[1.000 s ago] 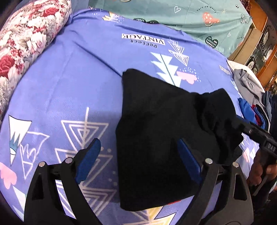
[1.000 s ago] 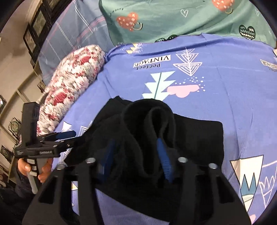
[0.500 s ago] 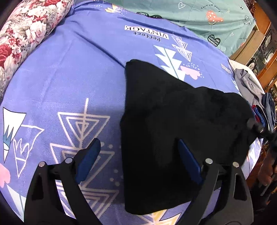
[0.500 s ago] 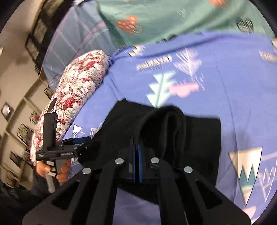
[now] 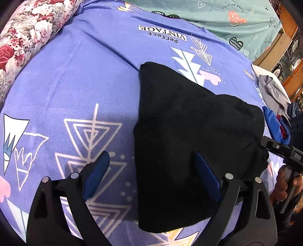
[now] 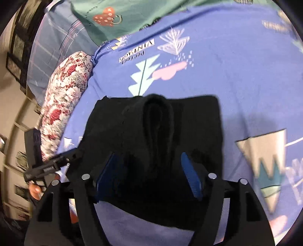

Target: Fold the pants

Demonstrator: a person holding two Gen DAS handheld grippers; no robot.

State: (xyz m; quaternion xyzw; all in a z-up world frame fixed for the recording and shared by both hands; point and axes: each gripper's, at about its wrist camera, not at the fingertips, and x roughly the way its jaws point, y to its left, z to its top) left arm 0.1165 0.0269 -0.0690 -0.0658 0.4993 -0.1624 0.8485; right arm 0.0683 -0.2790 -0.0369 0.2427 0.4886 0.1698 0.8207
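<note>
The black pants (image 5: 185, 136) lie folded on the purple patterned bedsheet (image 5: 85, 79). My left gripper (image 5: 151, 172) is open over the pants' left edge, its right finger above the cloth, its left finger above the sheet. In the right wrist view the pants (image 6: 151, 136) have a raised rolled fold in the middle. My right gripper (image 6: 149, 174) is open, its blue pads on either side of that fold, holding nothing. It also shows at the pants' right edge in the left wrist view (image 5: 274, 147).
A floral bolster (image 5: 28, 32) lies along the bed's left side. A green heart-print sheet (image 5: 217, 15) covers the far end. A pile of grey, blue and red clothes (image 5: 274, 106) sits at the right edge, by wooden furniture (image 5: 284, 47).
My right gripper, shut on the pants' fold half a second ago, has opened and let it go. The pants have settled flatter. My left gripper has stayed open, almost still.
</note>
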